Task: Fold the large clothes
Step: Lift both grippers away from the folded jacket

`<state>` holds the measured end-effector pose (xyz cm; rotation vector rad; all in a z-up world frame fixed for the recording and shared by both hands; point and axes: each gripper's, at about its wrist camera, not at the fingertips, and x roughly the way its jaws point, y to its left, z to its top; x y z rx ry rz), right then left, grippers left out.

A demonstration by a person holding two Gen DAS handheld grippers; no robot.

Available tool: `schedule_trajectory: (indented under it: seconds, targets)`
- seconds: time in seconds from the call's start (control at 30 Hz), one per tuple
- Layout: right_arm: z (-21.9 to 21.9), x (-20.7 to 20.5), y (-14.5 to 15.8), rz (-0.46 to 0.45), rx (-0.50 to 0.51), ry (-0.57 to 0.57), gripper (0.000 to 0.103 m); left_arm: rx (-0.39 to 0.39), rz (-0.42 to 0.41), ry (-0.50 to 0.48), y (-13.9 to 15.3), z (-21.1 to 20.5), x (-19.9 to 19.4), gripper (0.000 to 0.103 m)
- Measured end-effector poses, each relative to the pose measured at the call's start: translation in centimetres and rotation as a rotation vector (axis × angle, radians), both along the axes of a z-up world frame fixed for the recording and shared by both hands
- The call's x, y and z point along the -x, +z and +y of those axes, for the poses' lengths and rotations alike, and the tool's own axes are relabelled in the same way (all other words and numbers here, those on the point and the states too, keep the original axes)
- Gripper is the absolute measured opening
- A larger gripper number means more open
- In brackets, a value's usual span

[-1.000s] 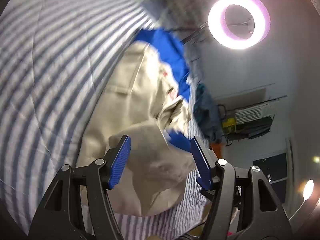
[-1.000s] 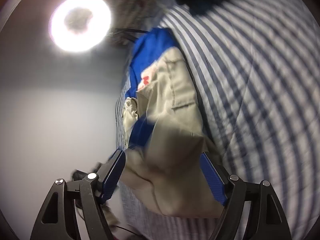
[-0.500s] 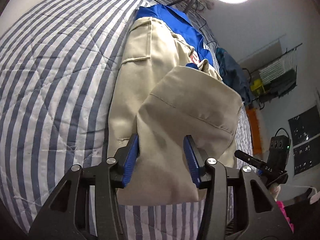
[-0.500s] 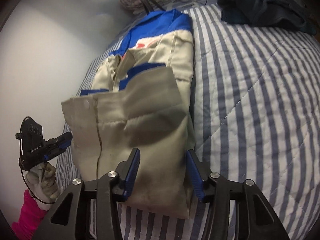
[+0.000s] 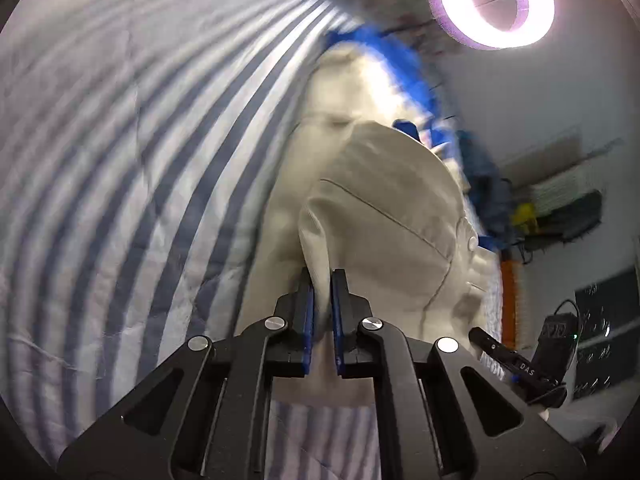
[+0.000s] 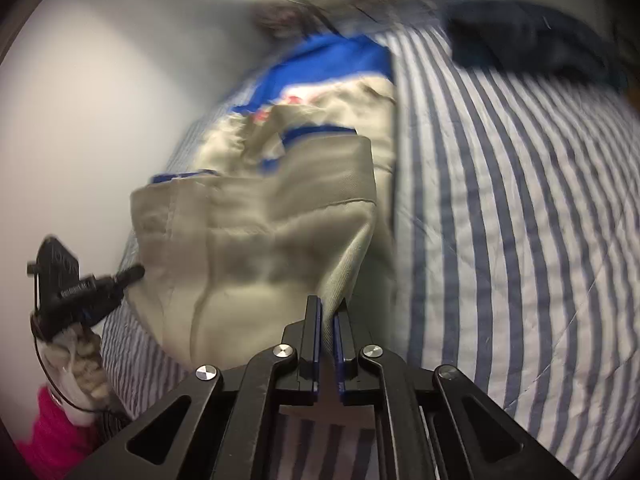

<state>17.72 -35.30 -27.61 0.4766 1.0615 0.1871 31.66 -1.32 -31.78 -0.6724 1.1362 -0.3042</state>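
A beige jacket with blue panels [image 5: 384,216] lies lengthwise on the striped bedspread [image 5: 120,168], its near end folded back over itself. My left gripper [image 5: 322,280] is closing, and its blue pads pinch a ridge of the beige hem. In the right wrist view the same jacket [image 6: 248,248] bunches up toward me. My right gripper [image 6: 327,308] is closing too, pads clamped on the hem's other corner. The other gripper [image 6: 80,284] shows at the left, held by a gloved hand with a pink sleeve [image 6: 60,432].
A dark navy garment [image 6: 528,40] lies at the bed's far right corner. A ring light [image 5: 492,0] glares above the far end. A white wall [image 6: 100,120] runs along one side of the bed, and a rack with clutter [image 5: 568,208] stands on the other.
Both grippers went from wide open around the folded beige hem to clamped on it. The left one sank toward the bed, and the right one rolled and shifted sideways.
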Motion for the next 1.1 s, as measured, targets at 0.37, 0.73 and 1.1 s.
schedule_trajectory:
  seconds: [0.37,0.73,1.1]
  targets:
    - [0.3,0.9,4.4,-0.168,0.195,-0.013,0.024,-0.247,-0.272,-0.051,6.6,-2.2,1.1,0.012]
    - [5.5,-6.5,0.8,-0.115,0.35,0.063,0.023,-0.394,-0.2,-0.169,1.7,-7.3,-4.6,0.011]
    - [5.8,-4.7,3.9,-0.101,0.372,0.021,0.028,-0.382,-0.247,-0.154,5.2,-6.3,-1.8,0.01]
